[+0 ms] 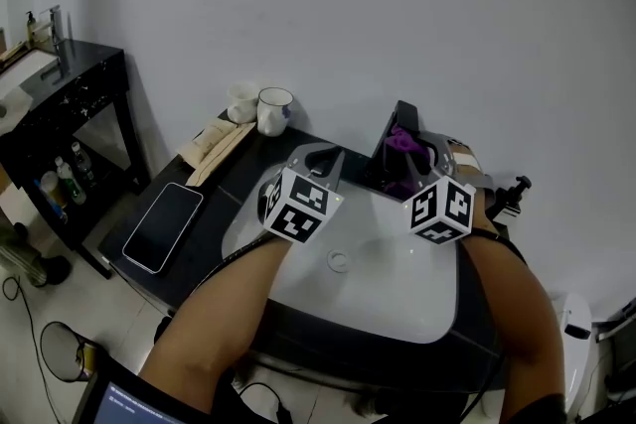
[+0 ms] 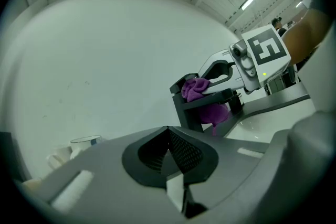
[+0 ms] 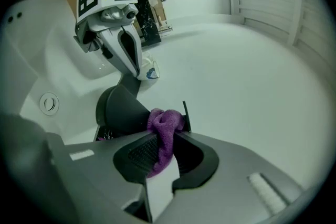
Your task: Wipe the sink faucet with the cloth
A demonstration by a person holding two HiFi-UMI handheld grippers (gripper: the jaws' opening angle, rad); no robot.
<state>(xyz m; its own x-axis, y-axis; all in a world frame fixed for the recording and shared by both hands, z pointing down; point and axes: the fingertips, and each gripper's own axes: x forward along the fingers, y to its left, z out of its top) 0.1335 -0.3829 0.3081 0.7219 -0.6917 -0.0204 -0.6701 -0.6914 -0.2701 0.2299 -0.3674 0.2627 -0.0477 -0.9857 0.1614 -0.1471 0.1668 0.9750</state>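
Observation:
A black, box-shaped faucet [image 1: 388,161] stands at the back of the white sink [image 1: 397,298]. A purple cloth [image 1: 401,141] lies bunched on top of the faucet, and my right gripper [image 1: 417,154] is shut on it. In the right gripper view the cloth [image 3: 165,124] is pinched between the jaws of the right gripper [image 3: 161,149], pressed against the faucet [image 3: 118,110]. My left gripper [image 1: 326,161] hovers over the sink's back left edge, just left of the faucet. In its own view the left gripper [image 2: 168,152] is shut with nothing in it, facing the faucet [image 2: 191,110] and cloth [image 2: 197,87].
A drain [image 1: 339,261] sits in the middle of the basin. On the black counter to the left lie a phone [image 1: 164,225], a folded light cloth [image 1: 214,149], a mug [image 1: 274,110] and a white cup [image 1: 241,101]. A black side table [image 1: 70,94] stands far left. The wall is close behind.

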